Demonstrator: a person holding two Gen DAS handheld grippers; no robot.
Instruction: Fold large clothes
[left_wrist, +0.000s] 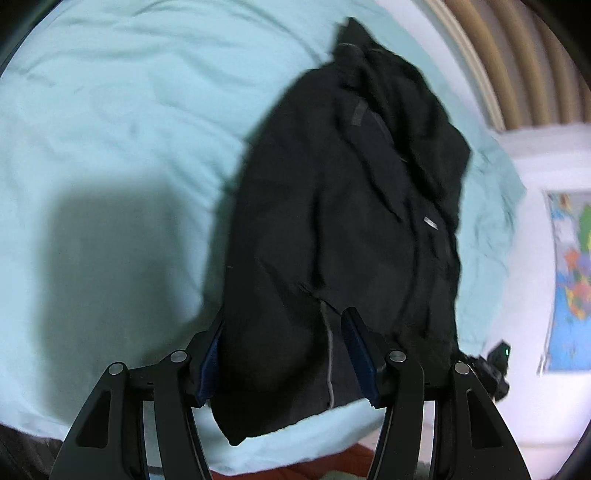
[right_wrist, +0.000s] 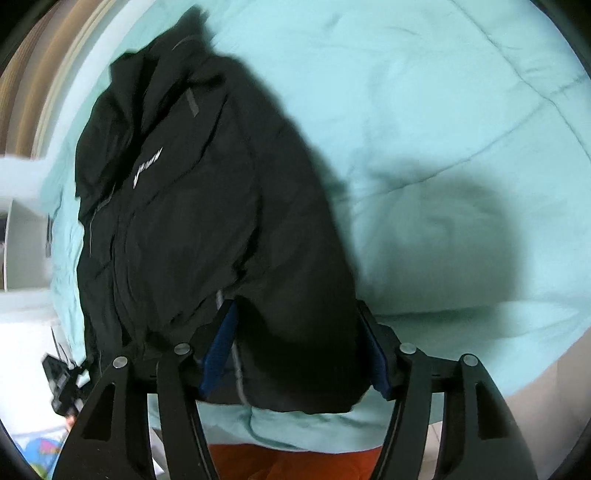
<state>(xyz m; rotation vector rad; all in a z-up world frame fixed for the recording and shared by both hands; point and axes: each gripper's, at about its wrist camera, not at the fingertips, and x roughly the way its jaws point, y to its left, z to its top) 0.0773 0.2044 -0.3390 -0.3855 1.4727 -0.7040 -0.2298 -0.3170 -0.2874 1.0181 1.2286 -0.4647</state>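
Observation:
A large black jacket (left_wrist: 343, 206) lies lengthwise on a light turquoise bedsheet (left_wrist: 110, 129), collar end far, hem end near. In the left wrist view my left gripper (left_wrist: 282, 325) stands wide open with the jacket's near hem between its blue-padded fingers. In the right wrist view the same jacket (right_wrist: 192, 206) shows a silver chest logo and grey zip. My right gripper (right_wrist: 295, 314) is also wide open, its fingers either side of the near hem. Neither pair of fingers pinches the cloth.
A white wall and slatted beige headboard (left_wrist: 517, 66) border the bed's far side. A colourful map poster (left_wrist: 572, 280) hangs at the right. The other gripper's black body (left_wrist: 495, 369) shows beside the jacket. Red fabric (right_wrist: 295, 465) lies below the bed's near edge.

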